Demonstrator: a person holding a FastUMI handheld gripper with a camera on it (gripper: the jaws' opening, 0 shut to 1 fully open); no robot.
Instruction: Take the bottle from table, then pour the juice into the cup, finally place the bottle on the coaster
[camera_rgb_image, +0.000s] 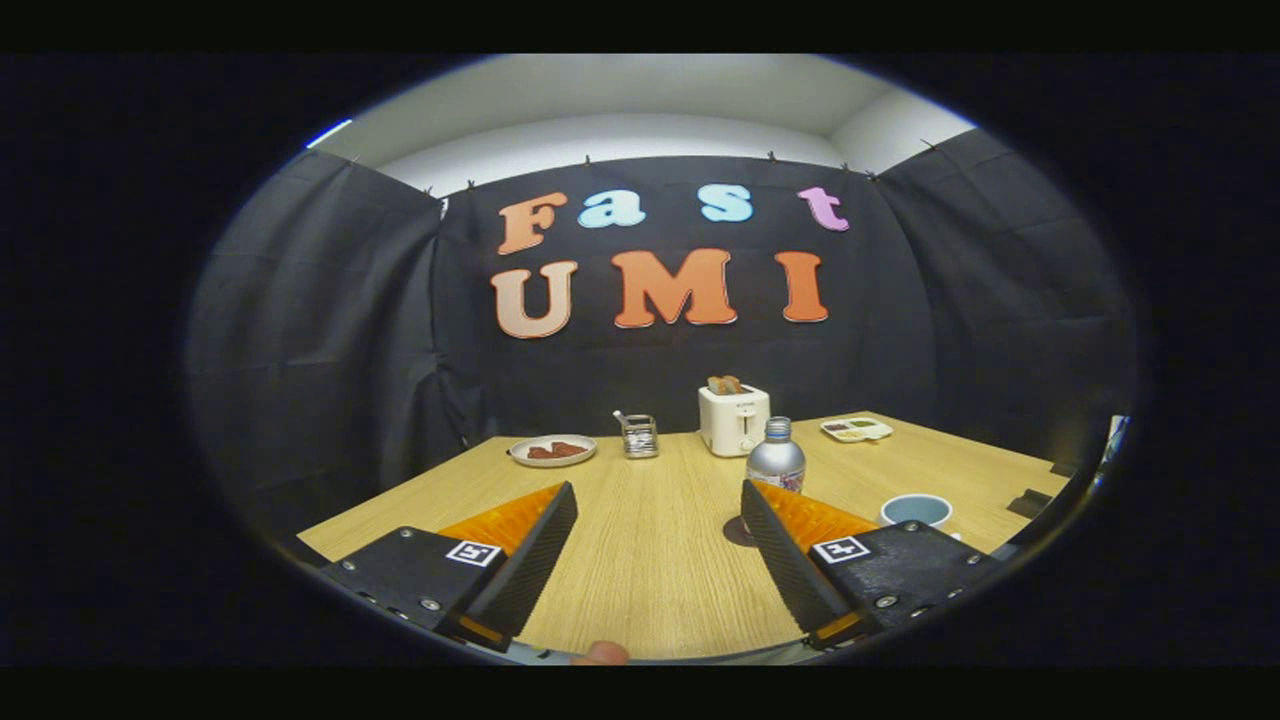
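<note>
A silver bottle (775, 459) with a screw cap stands upright on a pale wooden surface (650, 540). It sits just beyond the tip of the right finger, which hides its base. A light blue cup (915, 509) stands near the bottle, off to its right and a little closer to the gripper.

The gripper (658, 501) hovers low over the surface with its fingers (535, 550) spread wide. Nothing is between them except bare wood. A fingertip (600, 653) of the person holding the tool shows at the near edge, between the finger bases.

Farther back, behind the bottle, a white toaster (734, 419) holds toast in its slots. Left of the toaster stands a small metal rack (639, 435), and left of that a plate (552, 451) of reddish-brown food. Right of the toaster, near the far edge, lies a small white tray (857, 429) with compartments. Black cloth hangs behind the surface.
</note>
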